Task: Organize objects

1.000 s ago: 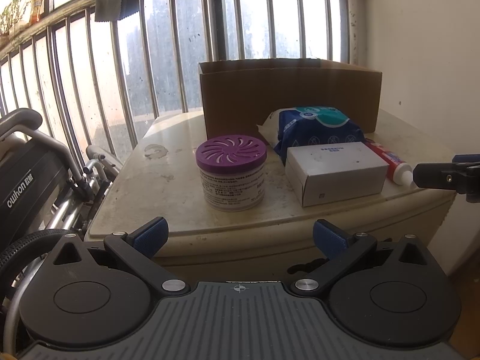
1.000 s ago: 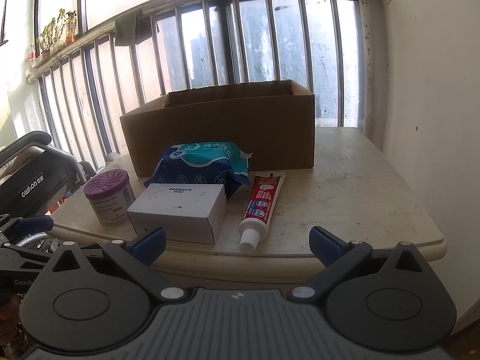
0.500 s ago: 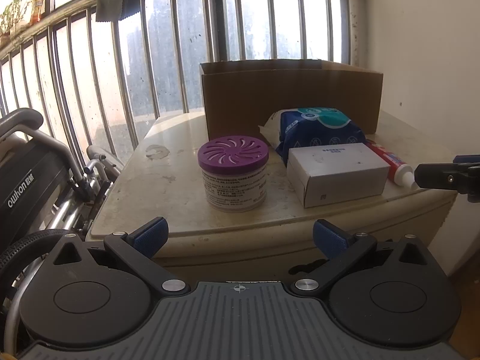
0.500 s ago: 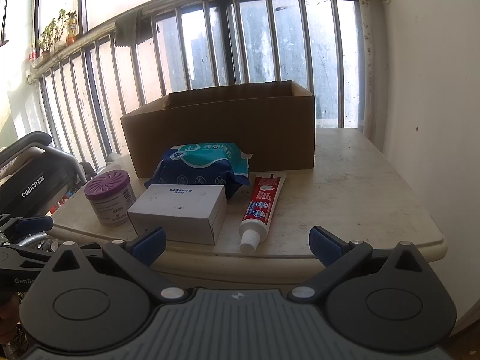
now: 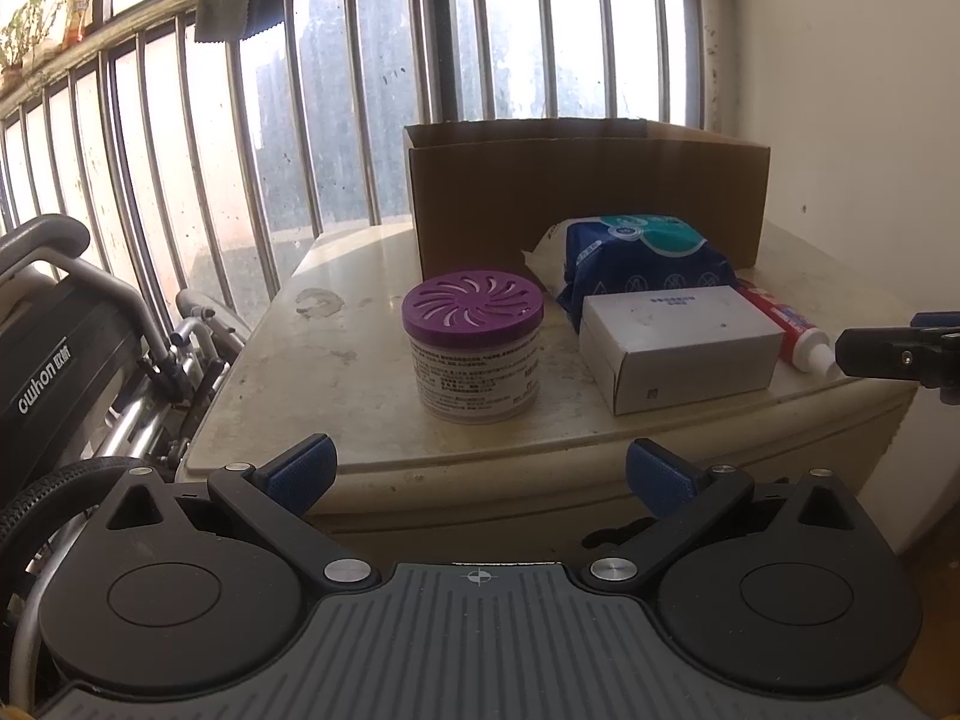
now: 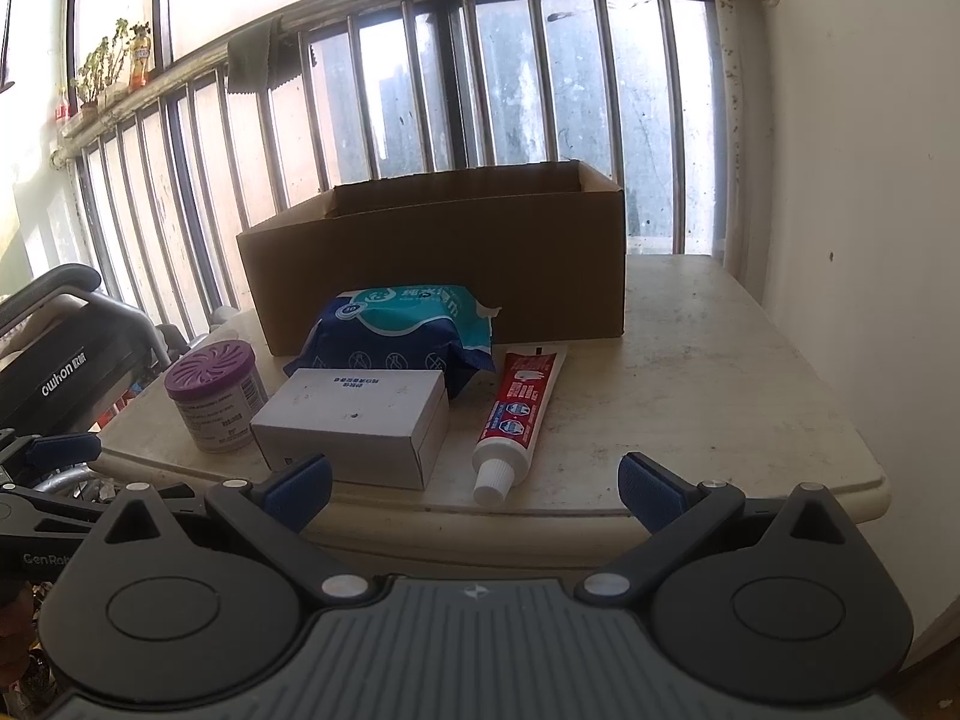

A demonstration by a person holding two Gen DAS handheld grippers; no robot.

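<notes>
On a cream table (image 5: 336, 360) (image 6: 690, 360) stand a purple-lidded jar (image 5: 474, 345) (image 6: 216, 396), a white box (image 5: 681, 345) (image 6: 354, 423), a blue-green wipes pack (image 5: 642, 258) (image 6: 402, 330) and a red toothpaste tube (image 5: 786, 324) (image 6: 519, 420). An open cardboard box (image 5: 588, 192) (image 6: 444, 264) stands behind them. My left gripper (image 5: 480, 471) is open and empty, in front of the table edge, facing the jar. My right gripper (image 6: 474, 483) is open and empty, in front of the toothpaste cap.
A black wheelchair (image 5: 66, 354) (image 6: 72, 366) stands left of the table. Window bars (image 5: 360, 96) run behind it, and a white wall (image 6: 864, 150) is on the right. The right gripper shows at the right edge of the left wrist view (image 5: 900, 351).
Both grippers have drifted only slightly; the left one edged a little left. Nothing on the table has moved.
</notes>
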